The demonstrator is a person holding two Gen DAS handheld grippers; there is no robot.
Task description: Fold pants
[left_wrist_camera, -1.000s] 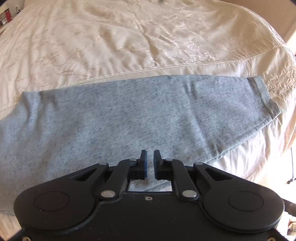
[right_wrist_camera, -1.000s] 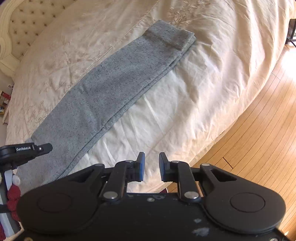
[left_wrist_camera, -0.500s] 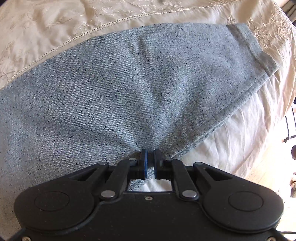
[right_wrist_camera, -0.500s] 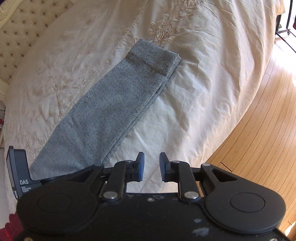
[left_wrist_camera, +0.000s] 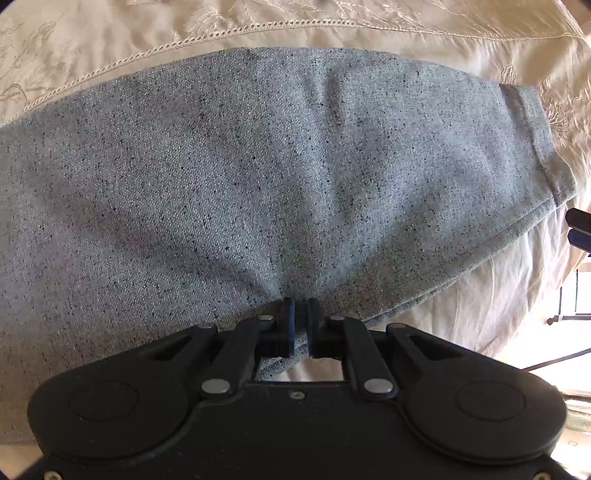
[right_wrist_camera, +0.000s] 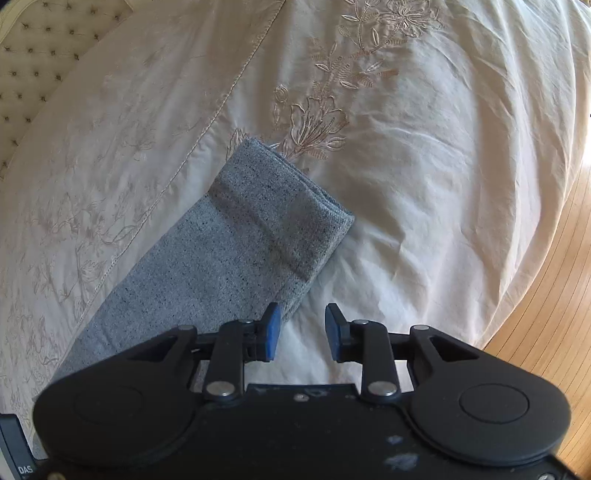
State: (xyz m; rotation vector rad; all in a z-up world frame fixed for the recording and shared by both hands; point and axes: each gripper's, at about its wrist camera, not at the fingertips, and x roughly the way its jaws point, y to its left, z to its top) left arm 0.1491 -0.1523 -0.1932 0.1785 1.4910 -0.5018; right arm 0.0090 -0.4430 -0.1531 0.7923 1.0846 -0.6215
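Observation:
Grey speckled pants (left_wrist_camera: 258,177) lie folded lengthwise on a cream bedspread, the leg cuffs (left_wrist_camera: 535,147) at the right. My left gripper (left_wrist_camera: 301,321) is shut on the near edge of the pants about mid-length, and the cloth puckers toward its pads. In the right wrist view the cuff end (right_wrist_camera: 280,218) of the pants (right_wrist_camera: 207,273) lies just ahead and left of my right gripper (right_wrist_camera: 302,330). Its jaws are opening, with only bedspread between them; the left blue pad (right_wrist_camera: 272,330) sits beside the pants' near edge. The right gripper's tip (left_wrist_camera: 580,230) shows at the right edge of the left wrist view.
The embroidered cream bedspread (right_wrist_camera: 424,166) covers the bed, with a stitched border line (left_wrist_camera: 221,33) beyond the pants. A tufted headboard (right_wrist_camera: 48,48) stands at the far left. Wooden floor (right_wrist_camera: 546,288) lies past the bed's right edge.
The left gripper came down onto the pants' near edge and now pinches the cloth. The right gripper travelled along the leg to the cuff end and its jaws widened.

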